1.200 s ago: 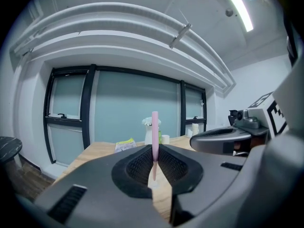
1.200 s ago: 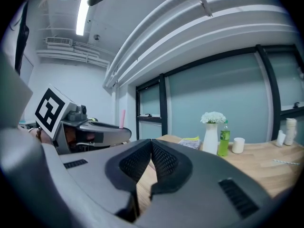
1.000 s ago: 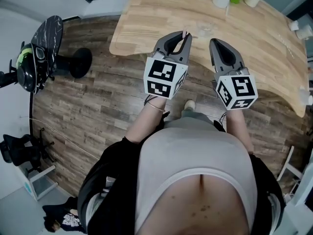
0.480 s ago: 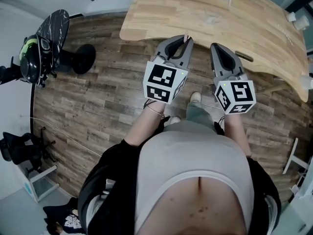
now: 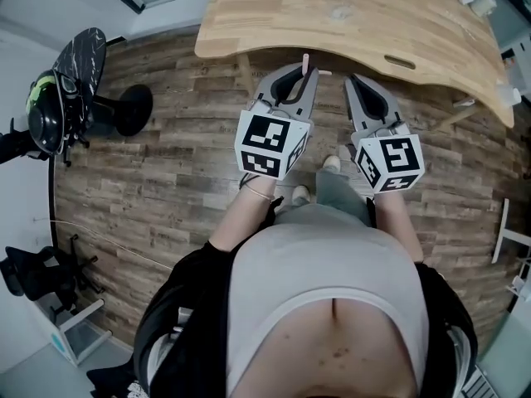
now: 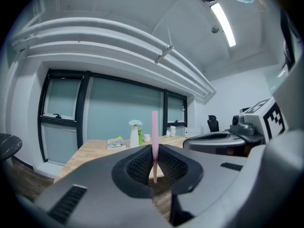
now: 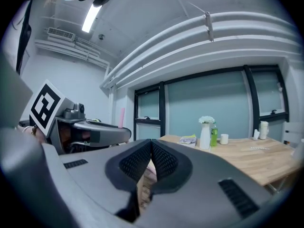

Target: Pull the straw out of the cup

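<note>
A thin pink straw (image 5: 305,60) stands upright between the jaws of my left gripper (image 5: 309,75), which is shut on it. In the left gripper view the straw (image 6: 154,132) rises from the closed pads of the left gripper (image 6: 154,158), its lower tip hanging below them. My right gripper (image 5: 348,80) is beside it, level with it, jaws shut and empty, as the right gripper view (image 7: 151,144) shows. Both grippers hang over the wooden floor, short of the table edge. A faint clear cup (image 5: 341,12) rests on the table beyond them.
The light wooden table (image 5: 274,15) lies ahead with a white vase of flowers (image 6: 135,136), a green bottle (image 7: 214,136) and a book (image 6: 115,143) at its far side. A black stool (image 5: 79,81) stands at the left. The person's feet are on the plank floor.
Both grippers have drawn back from the table, which now sits higher in the head view. The straw stays clamped in the left jaws.
</note>
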The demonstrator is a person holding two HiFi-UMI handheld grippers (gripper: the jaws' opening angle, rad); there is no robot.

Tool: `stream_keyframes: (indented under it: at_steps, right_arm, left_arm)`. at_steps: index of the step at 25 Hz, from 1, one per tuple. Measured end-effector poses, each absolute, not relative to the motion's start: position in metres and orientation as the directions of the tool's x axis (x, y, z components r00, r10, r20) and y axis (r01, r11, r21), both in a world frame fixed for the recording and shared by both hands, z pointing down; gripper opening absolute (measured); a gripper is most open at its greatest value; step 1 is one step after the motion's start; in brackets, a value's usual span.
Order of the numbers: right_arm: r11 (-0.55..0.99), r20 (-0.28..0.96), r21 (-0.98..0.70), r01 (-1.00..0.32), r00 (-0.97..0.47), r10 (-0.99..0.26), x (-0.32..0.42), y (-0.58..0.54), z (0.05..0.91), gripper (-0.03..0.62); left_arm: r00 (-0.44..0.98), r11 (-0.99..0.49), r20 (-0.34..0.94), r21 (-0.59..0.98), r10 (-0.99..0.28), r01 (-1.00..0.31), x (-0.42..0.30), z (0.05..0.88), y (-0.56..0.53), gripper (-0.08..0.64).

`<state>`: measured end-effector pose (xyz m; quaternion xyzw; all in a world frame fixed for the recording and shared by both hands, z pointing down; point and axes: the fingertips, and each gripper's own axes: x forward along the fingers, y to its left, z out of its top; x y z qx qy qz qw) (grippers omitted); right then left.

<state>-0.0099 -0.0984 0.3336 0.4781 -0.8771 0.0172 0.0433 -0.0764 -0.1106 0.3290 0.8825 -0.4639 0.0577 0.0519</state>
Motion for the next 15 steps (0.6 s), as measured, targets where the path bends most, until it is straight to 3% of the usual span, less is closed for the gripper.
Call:
stream_keyframes:
  at_steps: [15]
  right_arm:
    - [0.539, 0.081, -0.055, -0.840, -0.542, -0.836, -0.003, -0.068, 0.339, 0.025]
  left_arm:
    - [0.570, -0.571, 0.146, 0.041, -0.809, -0.820, -0.072, 0.330, -0.080, 0.034]
